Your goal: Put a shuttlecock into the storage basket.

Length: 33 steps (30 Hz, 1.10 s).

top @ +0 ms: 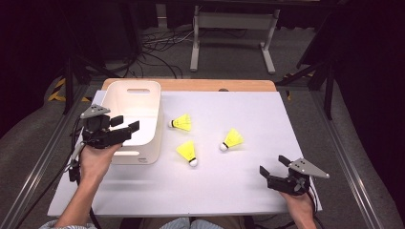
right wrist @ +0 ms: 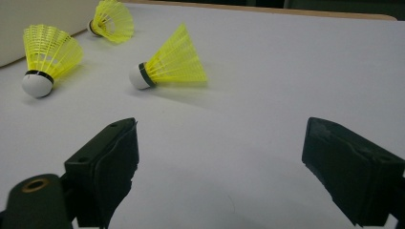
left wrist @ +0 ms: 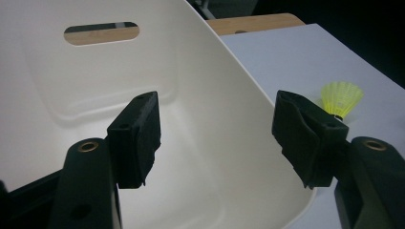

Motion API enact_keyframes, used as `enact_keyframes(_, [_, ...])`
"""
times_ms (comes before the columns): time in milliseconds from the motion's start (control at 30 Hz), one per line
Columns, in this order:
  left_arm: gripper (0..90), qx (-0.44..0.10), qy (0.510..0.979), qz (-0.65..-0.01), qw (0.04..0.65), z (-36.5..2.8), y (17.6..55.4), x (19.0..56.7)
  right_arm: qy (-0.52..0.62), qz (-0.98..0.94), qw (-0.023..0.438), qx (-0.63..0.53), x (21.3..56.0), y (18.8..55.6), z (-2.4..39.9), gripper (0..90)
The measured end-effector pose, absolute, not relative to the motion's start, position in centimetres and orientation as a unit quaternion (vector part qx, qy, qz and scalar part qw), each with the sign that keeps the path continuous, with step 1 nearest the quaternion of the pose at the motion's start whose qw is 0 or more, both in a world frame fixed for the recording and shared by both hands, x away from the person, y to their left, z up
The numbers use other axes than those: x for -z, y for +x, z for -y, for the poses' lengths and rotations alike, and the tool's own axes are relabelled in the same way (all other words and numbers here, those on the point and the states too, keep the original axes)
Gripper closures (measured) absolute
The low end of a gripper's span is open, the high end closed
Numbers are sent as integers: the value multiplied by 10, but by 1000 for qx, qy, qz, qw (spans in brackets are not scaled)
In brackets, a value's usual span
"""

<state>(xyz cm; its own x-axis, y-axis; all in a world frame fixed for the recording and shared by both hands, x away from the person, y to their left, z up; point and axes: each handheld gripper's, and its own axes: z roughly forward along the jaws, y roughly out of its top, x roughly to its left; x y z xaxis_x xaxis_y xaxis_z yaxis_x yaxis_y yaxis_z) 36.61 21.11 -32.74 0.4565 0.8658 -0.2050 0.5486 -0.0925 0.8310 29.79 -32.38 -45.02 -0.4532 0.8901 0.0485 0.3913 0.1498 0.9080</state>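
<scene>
Currently: three shuttlecocks on the table point(top: 239, 191), none in the bin point(top: 155, 119). Nearest to the right gripper point(top: 274, 168), up-left of it: shuttlecock point(top: 231, 140), cork toward it. Left gripper point(top: 128, 124) over the bin. Both wide open, empty.

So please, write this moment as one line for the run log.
left gripper: open, empty, over white bin | right gripper: open, empty, above table | three yellow shuttlecocks on table, outside bin
</scene>
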Motion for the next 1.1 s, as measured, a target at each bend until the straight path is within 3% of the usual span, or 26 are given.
enact_keyframes(1100, [348, -158, 734, -472, 462, -180, 374, 328, 445, -716, 263, -469, 450, 301, 319, 126])
